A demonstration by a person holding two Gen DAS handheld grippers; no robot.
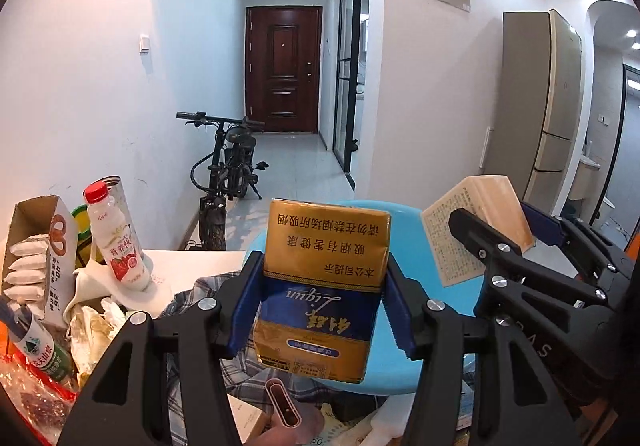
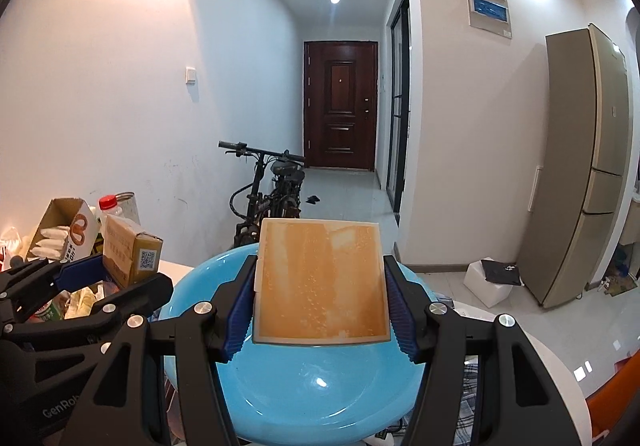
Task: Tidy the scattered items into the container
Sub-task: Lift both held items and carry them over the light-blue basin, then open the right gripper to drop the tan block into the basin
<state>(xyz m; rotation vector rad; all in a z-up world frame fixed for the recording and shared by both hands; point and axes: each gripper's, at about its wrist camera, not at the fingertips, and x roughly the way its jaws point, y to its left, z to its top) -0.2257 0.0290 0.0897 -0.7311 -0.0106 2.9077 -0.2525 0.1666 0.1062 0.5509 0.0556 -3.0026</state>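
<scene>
While the blue basin (image 2: 304, 386) sits low in front of both cameras, a box is carried over it in each gripper. In the left gripper (image 1: 320, 310) a gold and blue pack (image 1: 320, 294) is clamped by its sides between the blue pads (image 1: 394, 310), upright, with its print upside down to the camera; the jaws are partly closed, set to the pack's width. Behind the pack the basin's rim (image 1: 404, 212) is seen, so the pack is held above the near edge of the basin. In the right gripper (image 2: 320, 310) an orange box (image 2: 320, 282) is gripped by its two side edges, its broad face turned to the camera and its lower edge above the basin's hollow; these jaws too are partly closed on what they hold. From the left wrist the right gripper (image 1: 516, 242) is seen just to the right with the same box (image 1: 492, 206), tilted, with a printed side showing. From the right wrist the left gripper (image 2: 100, 278) is seen at the left with its pack (image 2: 132, 254). Left of the basin a red-capped bottle (image 1: 116, 242), an open carton (image 1: 44, 246) of white sachets and crumpled wrappers (image 1: 96, 326) are crowded on the white table (image 1: 200, 266); checked cloth (image 1: 192, 298) lies beside the basin
</scene>
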